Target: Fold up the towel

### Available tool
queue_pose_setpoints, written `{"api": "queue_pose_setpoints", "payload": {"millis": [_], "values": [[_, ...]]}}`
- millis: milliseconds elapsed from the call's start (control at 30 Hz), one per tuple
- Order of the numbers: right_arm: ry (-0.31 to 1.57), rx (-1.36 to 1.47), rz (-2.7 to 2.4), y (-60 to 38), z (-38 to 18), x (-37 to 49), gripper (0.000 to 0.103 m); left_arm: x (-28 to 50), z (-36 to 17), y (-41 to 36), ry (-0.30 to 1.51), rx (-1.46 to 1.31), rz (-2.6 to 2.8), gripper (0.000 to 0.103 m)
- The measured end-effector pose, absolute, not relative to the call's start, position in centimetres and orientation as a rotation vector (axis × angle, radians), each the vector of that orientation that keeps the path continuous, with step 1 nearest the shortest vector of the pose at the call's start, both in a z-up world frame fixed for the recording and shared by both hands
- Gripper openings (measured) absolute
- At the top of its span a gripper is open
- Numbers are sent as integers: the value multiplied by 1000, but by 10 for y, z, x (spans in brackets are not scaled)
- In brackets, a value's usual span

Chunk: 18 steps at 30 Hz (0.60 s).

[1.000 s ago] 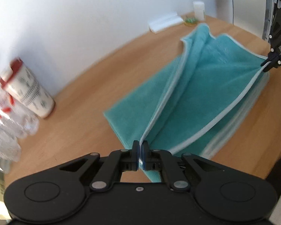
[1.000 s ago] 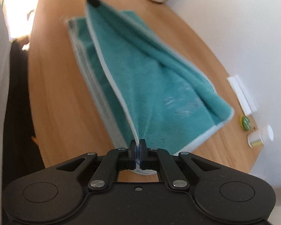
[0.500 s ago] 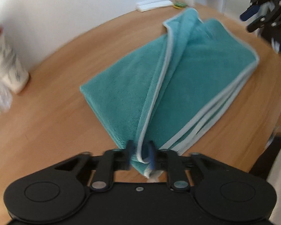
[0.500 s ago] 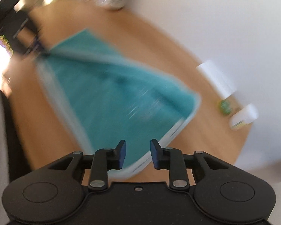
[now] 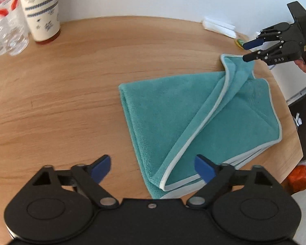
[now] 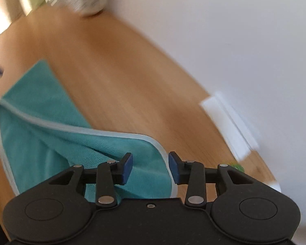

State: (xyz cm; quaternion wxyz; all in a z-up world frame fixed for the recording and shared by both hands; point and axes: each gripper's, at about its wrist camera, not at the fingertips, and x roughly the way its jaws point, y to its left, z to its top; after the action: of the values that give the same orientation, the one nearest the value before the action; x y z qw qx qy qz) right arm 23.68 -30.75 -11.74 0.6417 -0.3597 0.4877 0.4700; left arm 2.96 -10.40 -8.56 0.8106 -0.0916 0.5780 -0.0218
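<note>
A teal towel (image 5: 193, 114) with a pale border lies folded on the round wooden table (image 5: 61, 85), its top layer skewed so a diagonal edge runs across it. My left gripper (image 5: 152, 164) is open wide just above the towel's near corner, holding nothing. My right gripper (image 5: 247, 51) hovers open over the towel's far corner, gripped by a hand at the right edge. In the right wrist view my right gripper (image 6: 150, 168) is open above the towel (image 6: 51, 143), whose bordered corner lies below its fingers.
A patterned paper cup (image 5: 40, 10) and clear plastic bottles (image 5: 6, 24) stand at the table's far left. A white flat object (image 5: 219, 27) and a small green item (image 5: 239, 41) lie by the wall. The table edge curves close on the right.
Both grippers were shut on towel corners, holding the layer up. They have since opened and let go; the towel now lies on the table and both grippers have drawn back.
</note>
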Motion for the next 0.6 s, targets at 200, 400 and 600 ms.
{"api": "queue_pose_setpoints", "payload": {"millis": [200, 400, 600], "values": [[1160, -1041, 1197, -278, -147, 249, 43, 29, -87, -98, 1267, -288, -4, 102], [1232, -1074, 1276, -264, -159, 268, 44, 22, -92, -95, 1295, -327, 58, 102], [1254, -1116, 1370, -259, -164, 275, 44, 11, -94, -94, 1315, -353, 136, 102]]}}
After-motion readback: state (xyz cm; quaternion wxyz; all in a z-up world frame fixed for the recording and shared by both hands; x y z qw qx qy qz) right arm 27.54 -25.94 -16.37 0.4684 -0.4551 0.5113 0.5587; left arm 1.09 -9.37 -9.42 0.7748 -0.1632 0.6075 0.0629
